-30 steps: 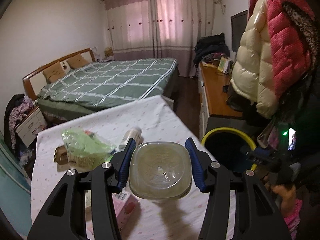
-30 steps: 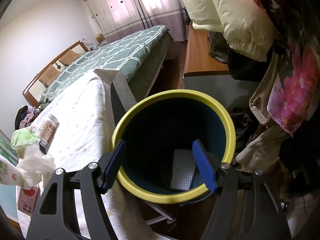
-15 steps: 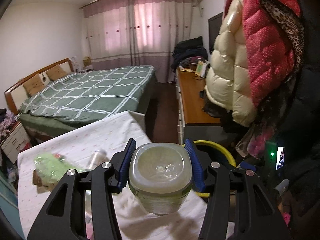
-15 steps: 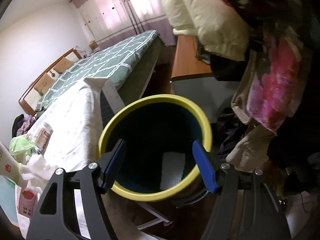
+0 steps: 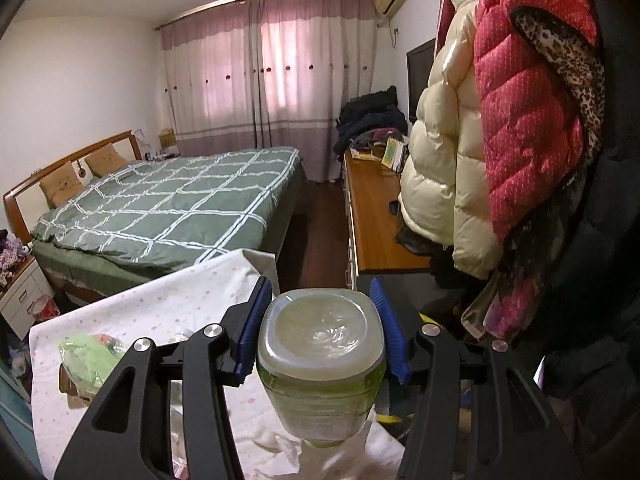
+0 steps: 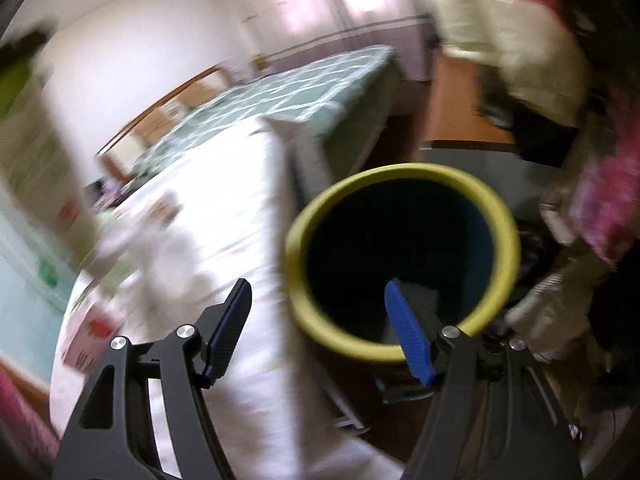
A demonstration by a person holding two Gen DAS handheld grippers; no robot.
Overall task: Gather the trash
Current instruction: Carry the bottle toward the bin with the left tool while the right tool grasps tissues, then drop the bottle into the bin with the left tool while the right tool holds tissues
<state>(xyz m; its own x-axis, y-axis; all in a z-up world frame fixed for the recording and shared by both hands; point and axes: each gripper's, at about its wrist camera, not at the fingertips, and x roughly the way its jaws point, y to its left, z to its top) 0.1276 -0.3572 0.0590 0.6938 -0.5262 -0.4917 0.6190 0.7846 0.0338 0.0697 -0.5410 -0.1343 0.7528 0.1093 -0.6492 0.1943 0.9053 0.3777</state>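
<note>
Bottle pinched base-first btwn left gripper pads, held above the table edge – prob. headed for the bin beside it. Right gripper spread, empty – poised over the bin rim.

left tongs clamped on clear plastic bottle, base facing camera, above white-clothed table.

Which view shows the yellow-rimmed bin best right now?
The right wrist view: though blurred, the whole rim of the yellow-rimmed bin and its dark inside show. In the left wrist view only slivers of rim show behind the held bottle.
</note>
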